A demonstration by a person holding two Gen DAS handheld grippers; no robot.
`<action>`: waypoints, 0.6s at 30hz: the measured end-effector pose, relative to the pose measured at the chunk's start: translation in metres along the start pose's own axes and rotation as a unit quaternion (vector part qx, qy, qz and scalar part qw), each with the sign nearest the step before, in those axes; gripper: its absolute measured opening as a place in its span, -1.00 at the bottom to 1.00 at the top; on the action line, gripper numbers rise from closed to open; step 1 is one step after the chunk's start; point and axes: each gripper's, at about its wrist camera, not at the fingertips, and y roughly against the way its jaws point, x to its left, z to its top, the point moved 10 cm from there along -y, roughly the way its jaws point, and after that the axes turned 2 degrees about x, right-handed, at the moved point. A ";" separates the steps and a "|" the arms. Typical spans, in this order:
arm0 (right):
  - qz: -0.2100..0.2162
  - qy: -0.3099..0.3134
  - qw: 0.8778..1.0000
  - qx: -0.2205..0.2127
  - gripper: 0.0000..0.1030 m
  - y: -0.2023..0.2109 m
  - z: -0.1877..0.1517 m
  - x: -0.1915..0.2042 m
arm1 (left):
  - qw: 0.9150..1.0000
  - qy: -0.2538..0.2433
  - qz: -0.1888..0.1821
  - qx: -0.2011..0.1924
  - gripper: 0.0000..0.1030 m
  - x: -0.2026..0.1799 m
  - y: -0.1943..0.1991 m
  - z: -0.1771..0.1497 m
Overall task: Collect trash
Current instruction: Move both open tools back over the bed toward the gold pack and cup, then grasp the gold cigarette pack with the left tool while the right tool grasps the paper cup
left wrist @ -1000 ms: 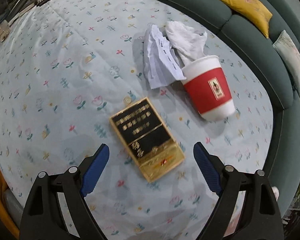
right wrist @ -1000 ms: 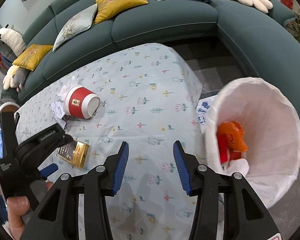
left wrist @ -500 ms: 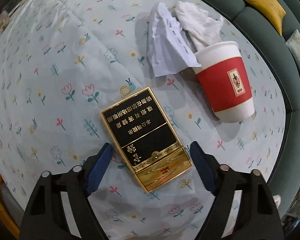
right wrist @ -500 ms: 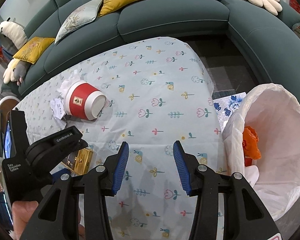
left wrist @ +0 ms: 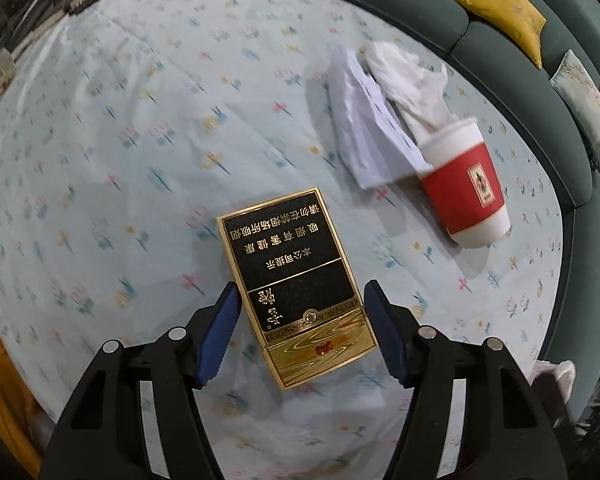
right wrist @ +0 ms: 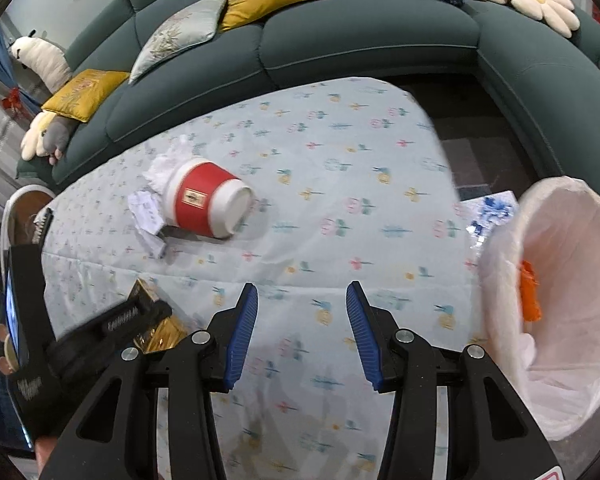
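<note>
Since a second ago the left gripper (left wrist: pixel 300 334) has dropped over the black-and-gold cigarette box (left wrist: pixel 290 280) lying flat on the floral tablecloth (left wrist: pixel 140 140) — jaws closing, pads straddling its long sides, not yet pressing. The right gripper (right wrist: pixel 302 332) hangs half-open and empty, between the box and the lined trash bin (right wrist: pixel 560 308).

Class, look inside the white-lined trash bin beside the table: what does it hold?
Inside the white-lined trash bin, crumpled orange trash lies against the white liner. The bin's near rim hides the bottom.

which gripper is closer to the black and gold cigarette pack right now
Left. The left gripper straddles the cigarette pack, closing, fingers either side. The right gripper hangs open over bare tablecloth, beside it.
</note>
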 end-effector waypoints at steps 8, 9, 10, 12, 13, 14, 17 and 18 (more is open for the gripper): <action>0.032 0.025 0.999 -0.007 -0.23 -0.033 0.024 0.043 | 0.998 -0.041 0.022 -0.044 0.18 0.013 0.020 0.035; 0.032 0.027 0.999 -0.006 -0.28 -0.039 0.028 0.047 | 0.997 -0.048 0.024 -0.049 0.18 0.012 0.022 0.038; 0.032 0.027 0.999 -0.003 -0.30 -0.045 0.031 0.050 | 0.996 -0.058 0.025 -0.055 0.18 0.010 0.024 0.043; 0.032 0.025 0.999 0.003 -0.40 -0.056 0.034 0.054 | 0.995 -0.074 0.027 -0.062 0.18 0.004 0.022 0.049; 0.032 0.025 0.999 0.004 -0.43 -0.061 0.036 0.055 | 0.994 -0.081 0.027 -0.064 0.18 0.002 0.021 0.051; 0.031 0.025 0.999 0.006 -0.45 -0.066 0.037 0.056 | 0.994 -0.087 0.027 -0.065 0.18 0.000 0.019 0.052; 0.036 0.017 0.999 0.012 -0.50 -0.078 0.039 0.057 | 0.993 -0.098 0.022 -0.063 0.18 -0.006 0.016 0.053; 0.039 0.013 0.999 0.014 -0.50 -0.082 0.040 0.057 | 0.993 -0.100 0.019 -0.061 0.18 -0.007 0.013 0.053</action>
